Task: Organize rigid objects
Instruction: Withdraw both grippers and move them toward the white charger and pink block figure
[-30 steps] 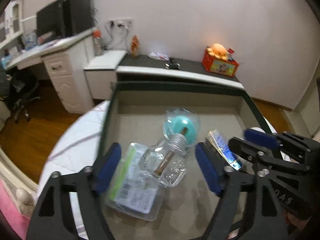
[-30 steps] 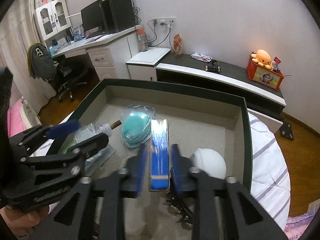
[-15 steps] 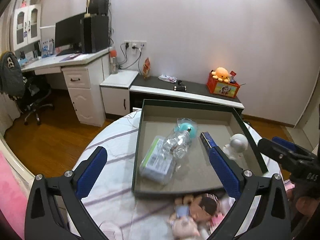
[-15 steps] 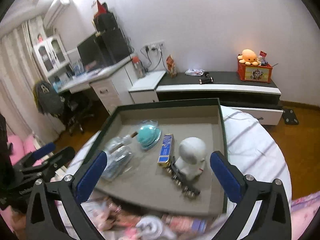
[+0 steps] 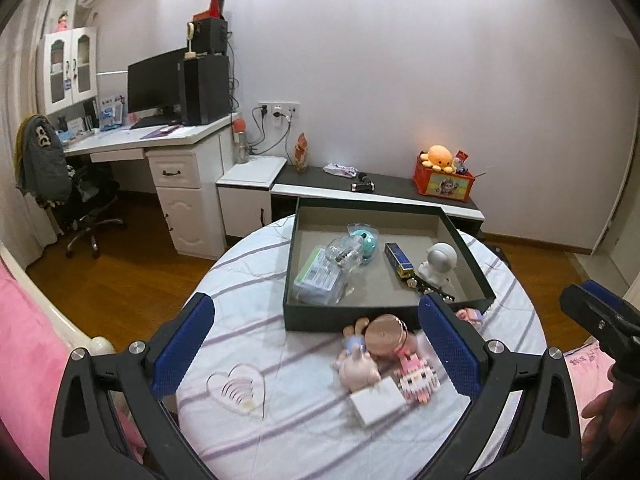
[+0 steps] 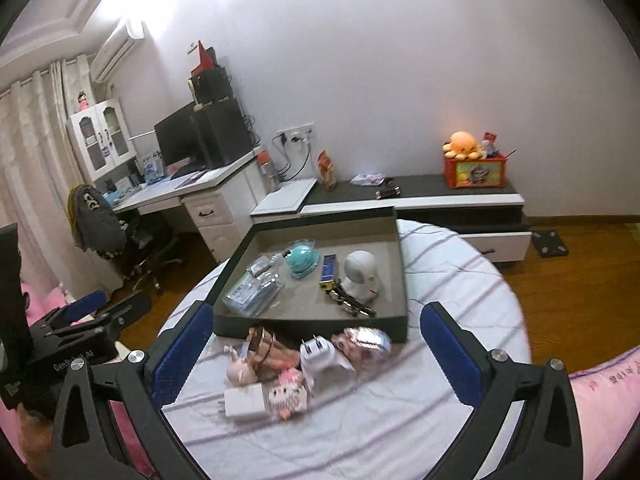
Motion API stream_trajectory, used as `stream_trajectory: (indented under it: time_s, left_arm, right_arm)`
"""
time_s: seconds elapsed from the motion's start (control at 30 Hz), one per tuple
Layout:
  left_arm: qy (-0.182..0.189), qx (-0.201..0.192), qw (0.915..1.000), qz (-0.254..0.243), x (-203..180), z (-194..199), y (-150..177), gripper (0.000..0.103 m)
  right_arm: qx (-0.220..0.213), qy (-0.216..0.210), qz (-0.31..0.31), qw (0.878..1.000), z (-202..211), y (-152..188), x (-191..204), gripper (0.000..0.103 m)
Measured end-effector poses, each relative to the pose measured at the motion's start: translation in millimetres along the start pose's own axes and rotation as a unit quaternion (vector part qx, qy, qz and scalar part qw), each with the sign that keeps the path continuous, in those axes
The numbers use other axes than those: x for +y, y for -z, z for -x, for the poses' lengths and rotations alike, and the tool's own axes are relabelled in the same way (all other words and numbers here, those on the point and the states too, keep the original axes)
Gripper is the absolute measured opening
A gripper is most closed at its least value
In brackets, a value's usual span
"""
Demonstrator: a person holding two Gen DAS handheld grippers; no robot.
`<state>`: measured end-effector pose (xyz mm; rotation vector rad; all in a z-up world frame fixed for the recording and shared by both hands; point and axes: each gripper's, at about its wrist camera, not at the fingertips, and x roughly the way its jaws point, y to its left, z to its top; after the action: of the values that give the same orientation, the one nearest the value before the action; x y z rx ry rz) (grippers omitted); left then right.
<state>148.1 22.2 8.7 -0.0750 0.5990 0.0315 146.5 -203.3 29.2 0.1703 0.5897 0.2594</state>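
A dark shallow box [image 5: 384,213] [image 6: 308,318] on the round table holds a clear bottle [image 5: 345,255], a teal item in plastic [image 6: 302,261], a blue flat box [image 5: 399,260] [image 6: 329,267], a white round figure [image 5: 438,260] [image 6: 360,274] and a packet [image 5: 318,278]. In front of the box lie small toys, a white charger [image 6: 316,354] and a white card [image 5: 378,400]. My left gripper [image 5: 316,344] is open and empty, held back above the table's near side. My right gripper [image 6: 312,354] is open and empty, also held back.
The round table [image 5: 280,380] has a striped white cloth. A desk with a monitor [image 5: 156,92], an office chair [image 5: 80,200] and a low dark cabinet [image 5: 380,192] with an orange plush stand behind. Pink bedding [image 5: 24,352] lies at the left.
The right gripper let go of the blue flat box, which now lies in the dark box. Both grippers opened wide and pulled back and up, away from the box.
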Motion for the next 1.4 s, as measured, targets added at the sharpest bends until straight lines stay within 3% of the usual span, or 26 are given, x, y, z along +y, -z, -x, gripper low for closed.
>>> stream_trajectory:
  time_s: [0.2,0.77,1.4]
  left_arm:
    - [0.003,0.01,0.9998,0.015,4.4,23.5,20.8,0.103]
    - [0.0,0.016,0.9998,0.014,2.0,47.7,45.4,0.103]
    - [0.01,0.069,0.9976,0.004,-9.0,-0.2,67.6,0.103]
  right_arm:
    - [-0.007,0.009,0.004,1.0,31.4,18.9,0.7,0.103]
    - [-0.006,-0.001,0.01,1.0,51.7,38.7,4.7,0.103]
    - [0.037,0.016,0.005,0.999,18.1,48.5,-11.8,0.103]
